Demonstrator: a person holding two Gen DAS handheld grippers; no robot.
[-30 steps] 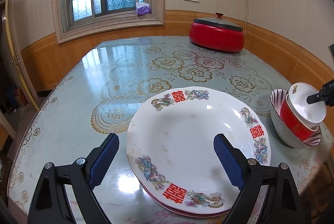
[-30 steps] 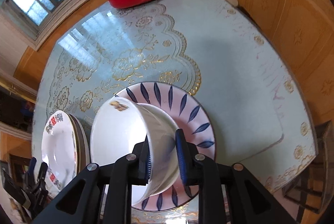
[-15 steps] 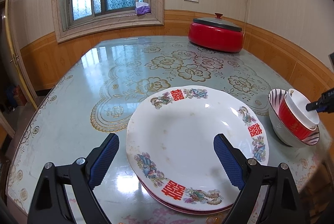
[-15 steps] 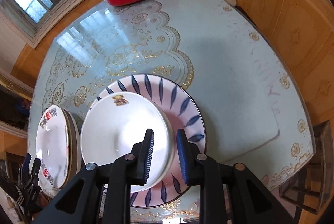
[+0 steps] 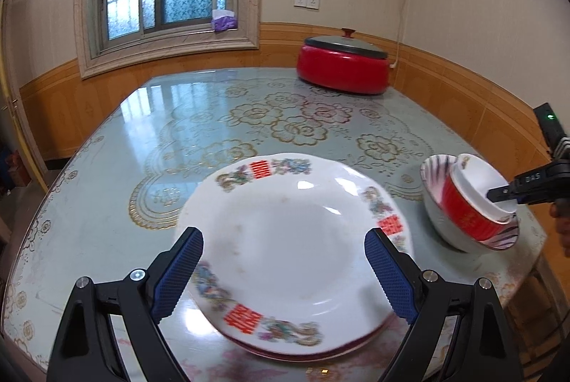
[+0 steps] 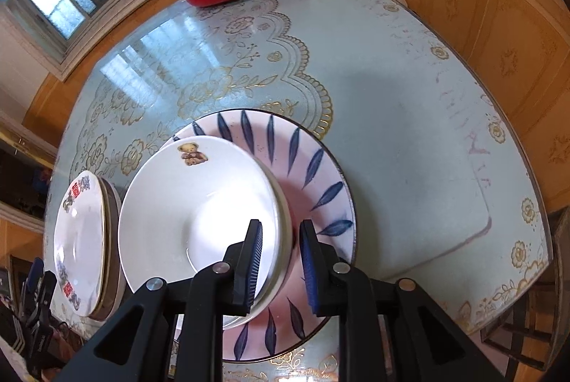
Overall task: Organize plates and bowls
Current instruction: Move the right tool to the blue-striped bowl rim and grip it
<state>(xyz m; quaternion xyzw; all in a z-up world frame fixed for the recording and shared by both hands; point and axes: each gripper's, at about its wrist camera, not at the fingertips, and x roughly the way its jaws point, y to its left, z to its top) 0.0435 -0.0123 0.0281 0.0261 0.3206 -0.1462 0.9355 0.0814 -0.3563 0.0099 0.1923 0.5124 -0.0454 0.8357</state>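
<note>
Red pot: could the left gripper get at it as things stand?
Probably yes. The left gripper is open and empty over the plates; bare table lies between it and the red pot at the far edge.

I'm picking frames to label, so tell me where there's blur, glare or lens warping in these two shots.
Left wrist view: the white plate is smeared by motion blur, window glare streaks the table, and the fisheye bends the walls. Right wrist view: mostly sharp, the bear bowl reads crisply, window reflection washes out part of the tabletop, and the table edge curves strongly.
</note>
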